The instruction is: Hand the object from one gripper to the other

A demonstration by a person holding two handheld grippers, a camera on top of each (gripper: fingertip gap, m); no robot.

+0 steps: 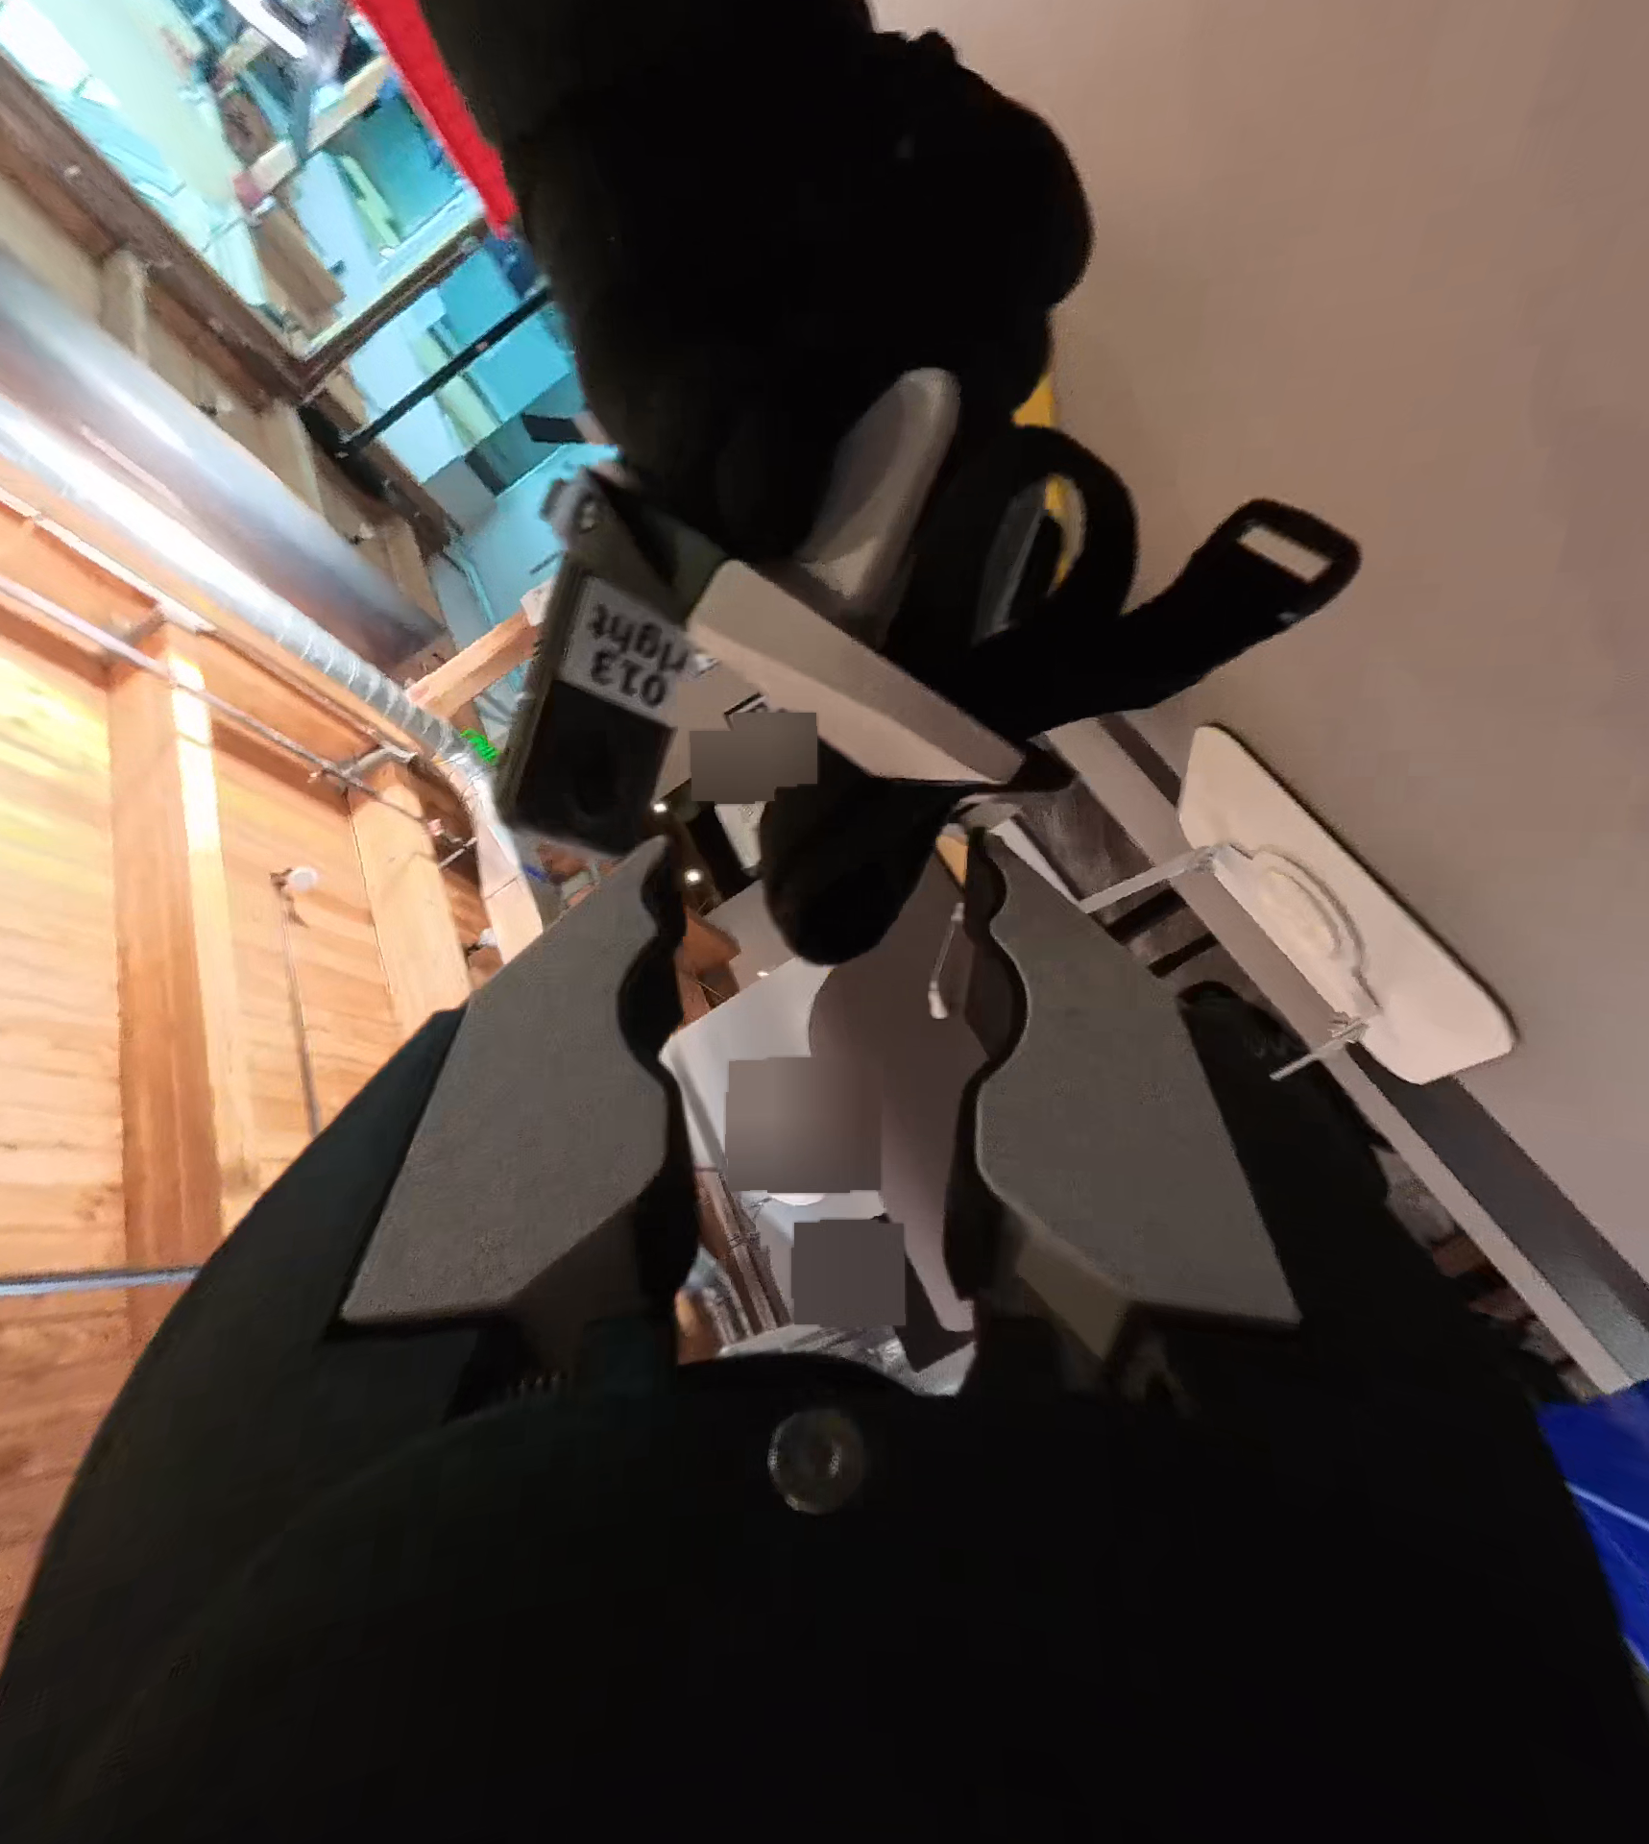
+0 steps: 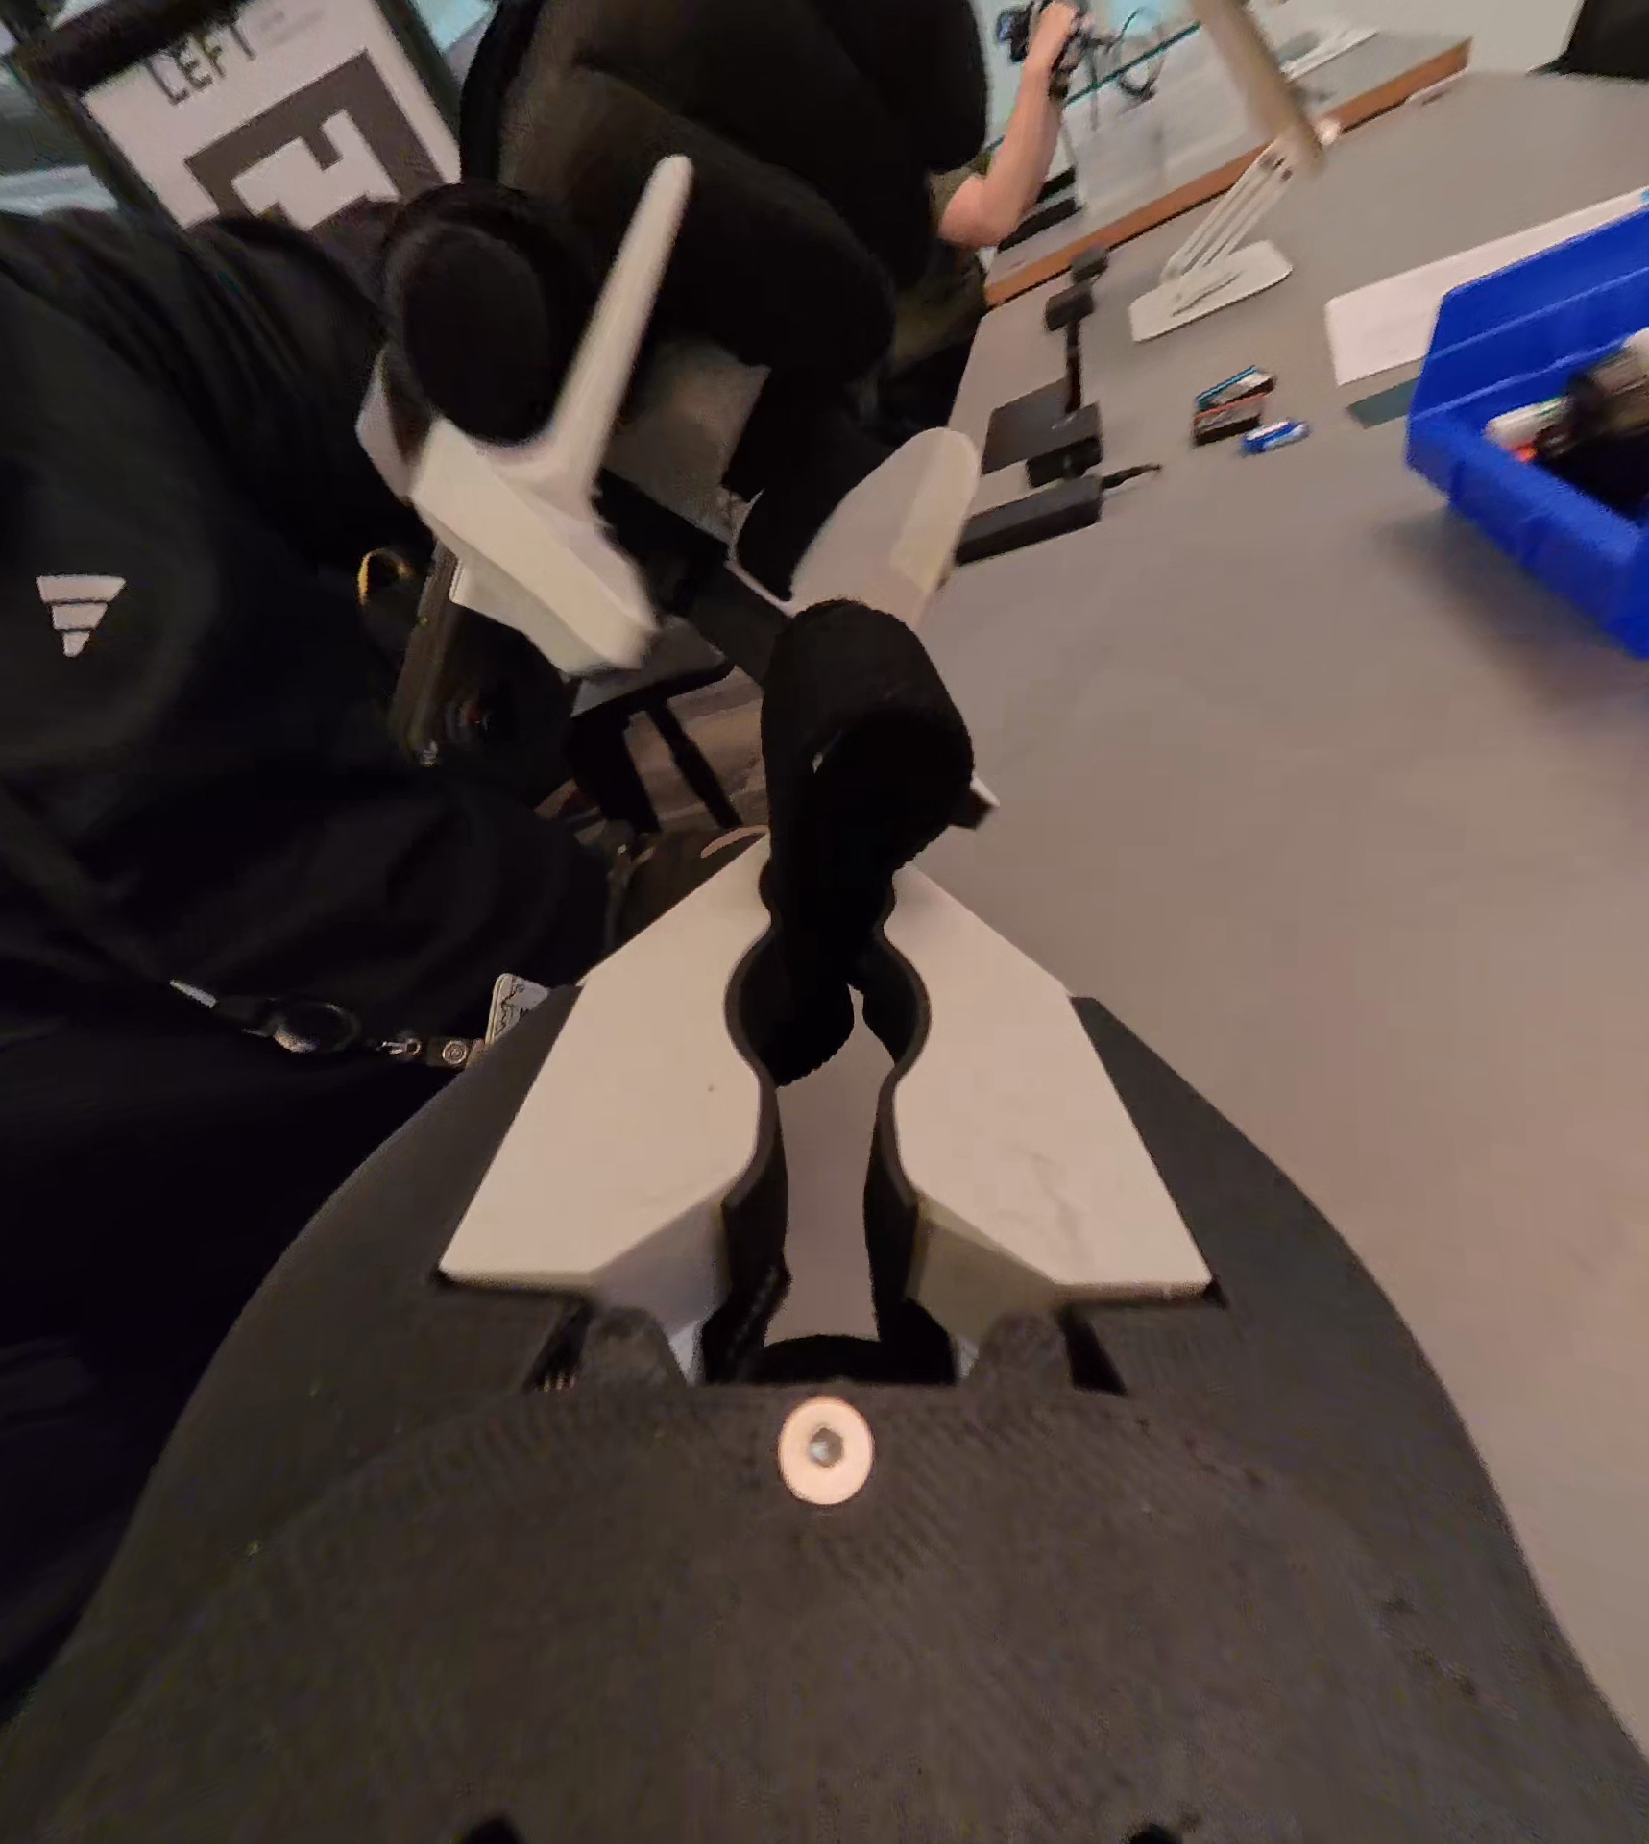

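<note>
In the right wrist view, a person in a black hooded top (image 2: 151, 619) is filling the left side, with the left gripper (image 2: 700, 559) hanging close in front of them, its pale fingers spread apart and holding nothing. Just right of it, the right gripper (image 2: 825, 888) is clamping its white fingers on the black fabric strap (image 2: 860, 758), which is looping up past the fingertips over the grey worktop (image 2: 1299, 948). Farther right, small dark devices (image 2: 1050, 449) are lying on that worktop, a white lamp stand (image 2: 1209, 269) is sitting behind them, and a blue plastic bin (image 2: 1548, 449) is resting at the edge.

The left wrist view is tilted, taking in a wooden plank wall (image 1: 52, 898) and a silver duct (image 1: 151, 479) on the left. Only here is the strap's buckle end (image 1: 1279, 559) showing, beside the right gripper's body; the left gripper's (image 1: 820, 878) grey fingers are standing apart just short of the strap's dark tip (image 1: 830, 888).
</note>
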